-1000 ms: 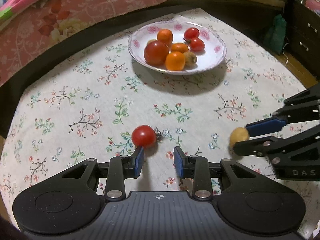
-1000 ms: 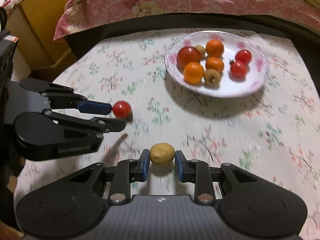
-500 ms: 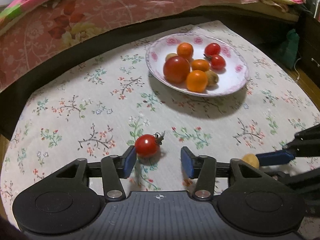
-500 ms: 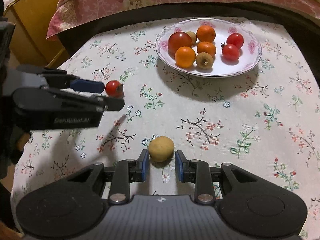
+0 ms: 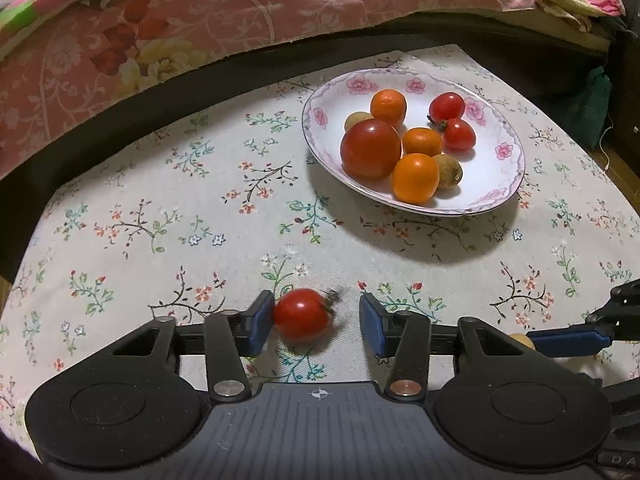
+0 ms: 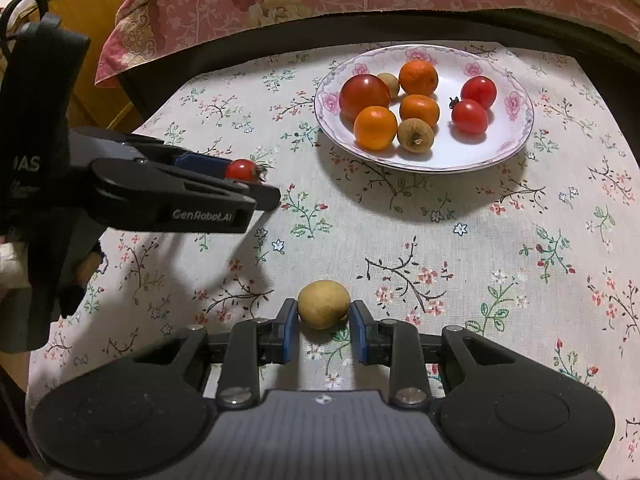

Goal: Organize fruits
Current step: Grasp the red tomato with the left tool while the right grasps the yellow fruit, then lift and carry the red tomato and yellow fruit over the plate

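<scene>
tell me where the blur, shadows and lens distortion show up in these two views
Left wrist view: the cherry tomato between the open left gripper fingers is slightly motion-smeared; the plate casts a soft shadow toward the camera. Right wrist view: sharp, with the yellow fruit crisp at the right gripper. Fisheye bends the tablecloth edges in both.
</scene>
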Motion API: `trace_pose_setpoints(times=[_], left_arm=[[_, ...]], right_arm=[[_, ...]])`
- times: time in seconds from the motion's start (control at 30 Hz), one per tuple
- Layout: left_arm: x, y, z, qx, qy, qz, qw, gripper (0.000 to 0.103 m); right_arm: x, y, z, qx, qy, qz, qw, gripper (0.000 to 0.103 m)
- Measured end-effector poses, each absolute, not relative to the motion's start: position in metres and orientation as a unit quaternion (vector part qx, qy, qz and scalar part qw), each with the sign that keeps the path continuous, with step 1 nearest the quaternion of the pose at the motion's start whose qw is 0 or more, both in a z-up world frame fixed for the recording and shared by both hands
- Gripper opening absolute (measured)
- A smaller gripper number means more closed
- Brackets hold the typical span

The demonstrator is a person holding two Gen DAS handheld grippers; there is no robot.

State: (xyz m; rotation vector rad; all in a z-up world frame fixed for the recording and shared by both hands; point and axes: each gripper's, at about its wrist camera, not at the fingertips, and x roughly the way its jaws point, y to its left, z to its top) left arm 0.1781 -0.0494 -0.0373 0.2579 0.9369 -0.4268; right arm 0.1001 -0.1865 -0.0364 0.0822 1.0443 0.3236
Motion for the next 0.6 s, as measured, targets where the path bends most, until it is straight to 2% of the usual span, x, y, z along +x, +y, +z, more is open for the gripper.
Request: trace_pose_setpoints(times=[0.13,0.6], left_arm=[[0.178,-0.051,-0.037,0.127,0.451,-0.207,0.859,0.045],[0.144,-0.054,-0.028,0.144,0.454,-0.236,0.847,0.044]], right_arm=[[0.101,-0.188,-0.036,0.042,0.496,0.152,0.854,0.029],[0.097,-0.188,-0.032,0.028,0.487,0.152,0.86,0.028]])
